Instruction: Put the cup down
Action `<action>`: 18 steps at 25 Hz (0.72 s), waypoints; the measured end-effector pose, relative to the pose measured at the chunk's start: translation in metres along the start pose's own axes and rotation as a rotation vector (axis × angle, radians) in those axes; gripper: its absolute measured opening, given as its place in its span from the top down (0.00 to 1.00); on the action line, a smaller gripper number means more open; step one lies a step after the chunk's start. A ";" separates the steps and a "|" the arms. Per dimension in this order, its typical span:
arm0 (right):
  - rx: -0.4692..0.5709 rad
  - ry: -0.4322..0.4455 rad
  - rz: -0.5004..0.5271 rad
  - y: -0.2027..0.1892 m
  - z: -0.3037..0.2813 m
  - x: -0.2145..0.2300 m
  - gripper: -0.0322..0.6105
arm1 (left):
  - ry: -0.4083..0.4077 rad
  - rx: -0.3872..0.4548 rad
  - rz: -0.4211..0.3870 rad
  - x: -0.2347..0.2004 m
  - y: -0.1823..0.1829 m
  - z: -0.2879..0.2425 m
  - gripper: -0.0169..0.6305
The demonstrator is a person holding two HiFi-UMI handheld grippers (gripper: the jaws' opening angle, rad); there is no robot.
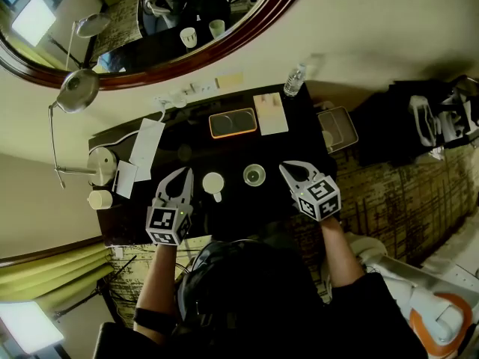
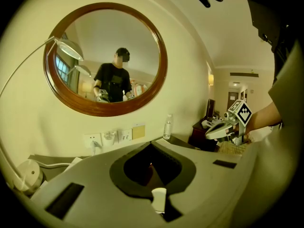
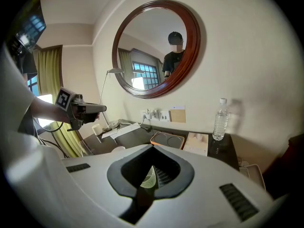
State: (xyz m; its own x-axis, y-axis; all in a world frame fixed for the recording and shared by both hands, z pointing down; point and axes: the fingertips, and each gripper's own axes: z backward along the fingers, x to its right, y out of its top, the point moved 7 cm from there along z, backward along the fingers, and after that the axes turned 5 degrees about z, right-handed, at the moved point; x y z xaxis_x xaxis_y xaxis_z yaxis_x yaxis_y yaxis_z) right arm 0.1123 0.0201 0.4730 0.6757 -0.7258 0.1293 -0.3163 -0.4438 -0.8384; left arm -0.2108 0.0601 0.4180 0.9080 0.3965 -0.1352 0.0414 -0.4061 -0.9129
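A white cup with a handle [image 1: 213,183] stands upright on the dark table [image 1: 232,208], and a pale green glass cup [image 1: 254,175] stands just to its right. My left gripper [image 1: 179,173] is shut and empty, hovering left of the white cup. The right gripper [image 1: 289,167], also shut and empty, is right of the glass cup. In the left gripper view the white cup [image 2: 159,199] shows through the gap under the closed jaws. The glass cup [image 3: 148,177] shows the same way in the right gripper view.
At the table's back lie an orange-rimmed tray [image 1: 233,123], a booklet [image 1: 270,114] and a water bottle [image 1: 295,81]. Papers [image 1: 147,148] and a desk lamp [image 1: 78,92] take up the left end. A round mirror [image 1: 150,21] hangs on the wall behind.
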 end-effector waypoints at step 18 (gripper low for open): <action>-0.105 0.044 0.148 -0.012 -0.011 -0.008 0.89 | -0.020 -0.004 0.023 0.001 -0.002 -0.004 0.99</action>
State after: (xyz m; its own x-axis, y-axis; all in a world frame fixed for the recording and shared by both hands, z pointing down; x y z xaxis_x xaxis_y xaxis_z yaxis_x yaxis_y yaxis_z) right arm 0.1032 0.0259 0.4878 0.5878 -0.8083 0.0335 -0.4796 -0.3815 -0.7902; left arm -0.2083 0.0580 0.4214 0.9002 0.4035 -0.1638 0.0225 -0.4188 -0.9078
